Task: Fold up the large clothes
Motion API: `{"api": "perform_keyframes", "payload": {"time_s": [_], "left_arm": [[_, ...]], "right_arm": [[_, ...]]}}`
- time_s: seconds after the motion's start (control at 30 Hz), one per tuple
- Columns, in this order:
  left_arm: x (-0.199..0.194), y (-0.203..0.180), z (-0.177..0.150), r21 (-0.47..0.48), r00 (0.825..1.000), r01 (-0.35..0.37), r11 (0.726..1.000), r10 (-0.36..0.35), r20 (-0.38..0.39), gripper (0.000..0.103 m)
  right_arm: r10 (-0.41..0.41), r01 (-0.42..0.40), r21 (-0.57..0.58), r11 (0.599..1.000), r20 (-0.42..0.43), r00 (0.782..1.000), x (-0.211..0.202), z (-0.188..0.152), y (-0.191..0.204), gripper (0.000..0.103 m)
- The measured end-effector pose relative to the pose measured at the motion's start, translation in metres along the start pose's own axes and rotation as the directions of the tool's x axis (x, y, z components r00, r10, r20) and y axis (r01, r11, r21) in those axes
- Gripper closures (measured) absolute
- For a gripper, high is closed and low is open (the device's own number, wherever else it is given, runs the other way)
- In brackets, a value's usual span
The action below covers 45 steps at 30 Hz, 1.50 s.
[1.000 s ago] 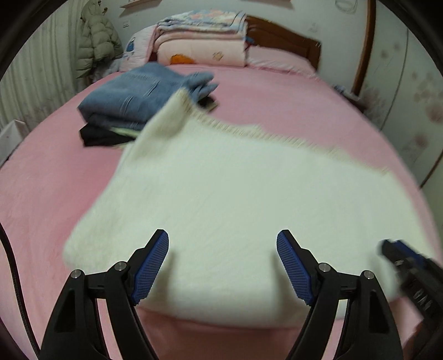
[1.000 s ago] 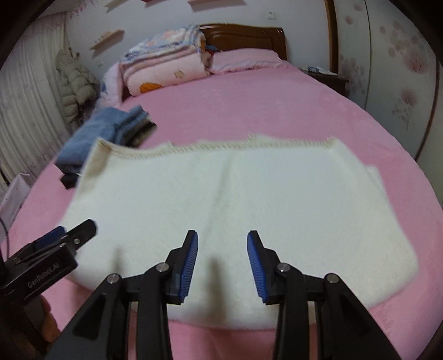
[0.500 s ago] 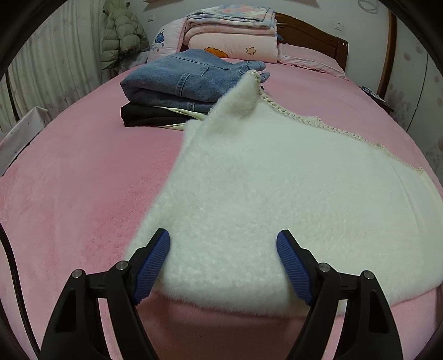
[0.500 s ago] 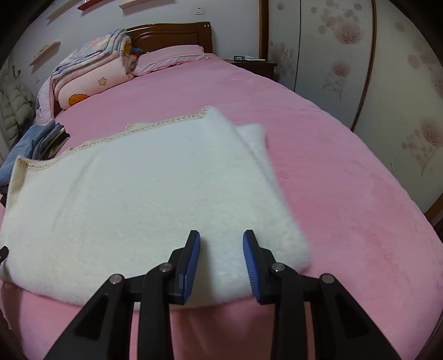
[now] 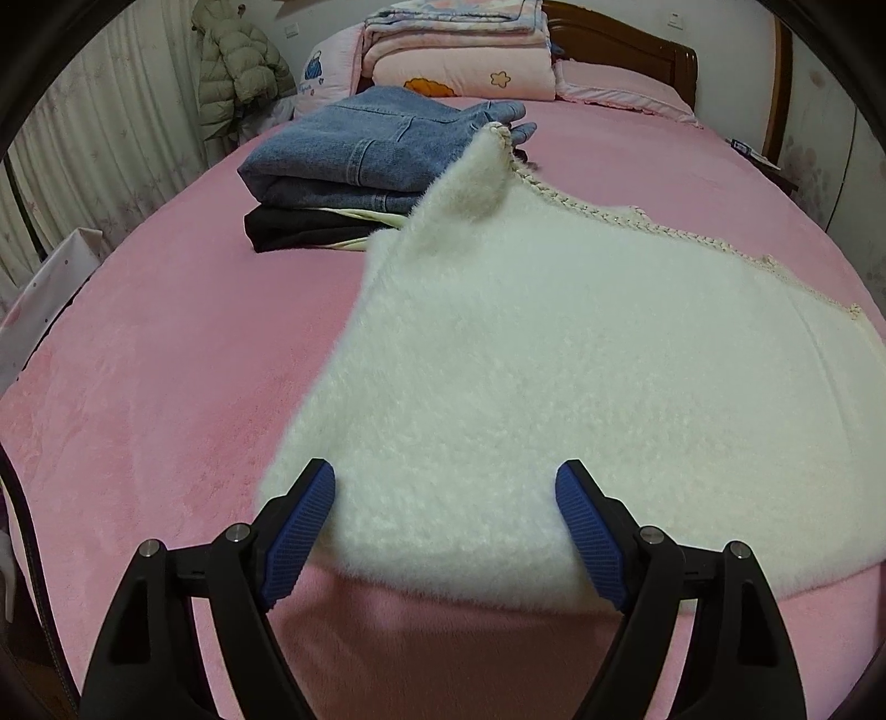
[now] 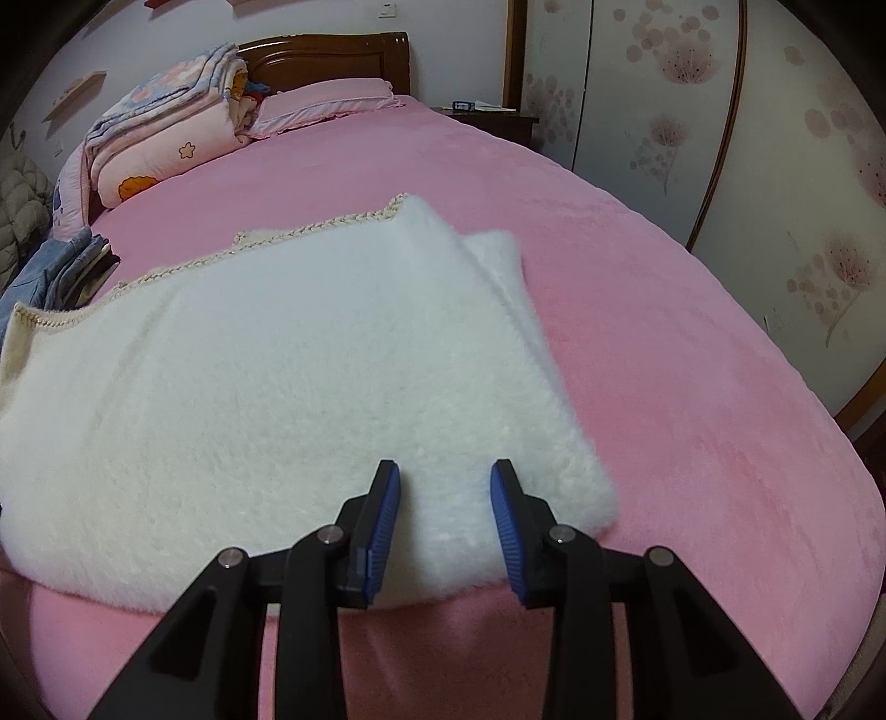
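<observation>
While the pink bed (image 5: 166,354) fills most of both views, a white fluffy garment (image 5: 554,387) lies spread flat across its near half, one braided edge facing the headboard (image 6: 332,52). At that edge, the garment's far left corner stands up against a stack of folded jeans (image 5: 360,149), which rests on a folded black garment (image 5: 293,232) beside it. In the right wrist view a second white layer (image 6: 498,260) shows from under the garment's far right corner. Folded quilts (image 5: 459,55) and a pink pillow (image 6: 326,102) sit at the head of the bed. The left gripper (image 5: 446,518) hangs over the garment's near left corner with its jaws wide open, gripping nothing. The right gripper (image 6: 446,518) hangs over the near right corner; its jaws have just been opening and stand apart, with fleece seen between them but not pinched.
</observation>
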State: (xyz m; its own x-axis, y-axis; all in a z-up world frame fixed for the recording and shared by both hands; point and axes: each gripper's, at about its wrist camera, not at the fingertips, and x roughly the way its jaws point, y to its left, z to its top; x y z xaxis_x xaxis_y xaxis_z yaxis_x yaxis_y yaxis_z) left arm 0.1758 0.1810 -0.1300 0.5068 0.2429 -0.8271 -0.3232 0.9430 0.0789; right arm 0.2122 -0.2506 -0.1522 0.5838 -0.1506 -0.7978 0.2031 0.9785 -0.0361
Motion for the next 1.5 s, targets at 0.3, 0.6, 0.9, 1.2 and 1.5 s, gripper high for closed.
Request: {"api": "perform_keyframes", "payload": {"time_s": [0.3,0.6,0.9,1.2,1.5], "left_arm": [[-0.046,-0.007,0.014,0.013,0.998,0.056,0.998,-0.056,-0.034,0.021],[-0.107,-0.015,0.023,0.018,0.989,0.148,0.989,-0.149,0.003,0.020],[-0.150,-0.015,0.017,0.012,0.964,0.264,0.965,-0.264,0.015,0.019],[-0.141,0.012,-0.020,-0.118,0.861,0.508,0.853,-0.502,0.078,0.009],[-0.045,0.053,-0.059,-0.383,0.788,0.592,0.709,-0.608,0.093,0.009]], "right_arm": [[0.108,-0.102,0.086,0.991,-0.076,0.991,-0.020,0.007,0.007,0.066],[0.217,-0.216,0.054,0.975,-0.012,0.976,-0.087,0.014,0.034,0.066],[0.311,-0.310,-0.029,0.950,0.077,0.947,-0.145,0.019,0.068,0.054],[0.339,-0.315,-0.170,0.934,0.142,0.930,-0.167,-0.011,0.106,0.052],[0.339,-0.319,-0.178,0.931,0.100,0.935,-0.138,-0.037,0.121,0.052]]}}
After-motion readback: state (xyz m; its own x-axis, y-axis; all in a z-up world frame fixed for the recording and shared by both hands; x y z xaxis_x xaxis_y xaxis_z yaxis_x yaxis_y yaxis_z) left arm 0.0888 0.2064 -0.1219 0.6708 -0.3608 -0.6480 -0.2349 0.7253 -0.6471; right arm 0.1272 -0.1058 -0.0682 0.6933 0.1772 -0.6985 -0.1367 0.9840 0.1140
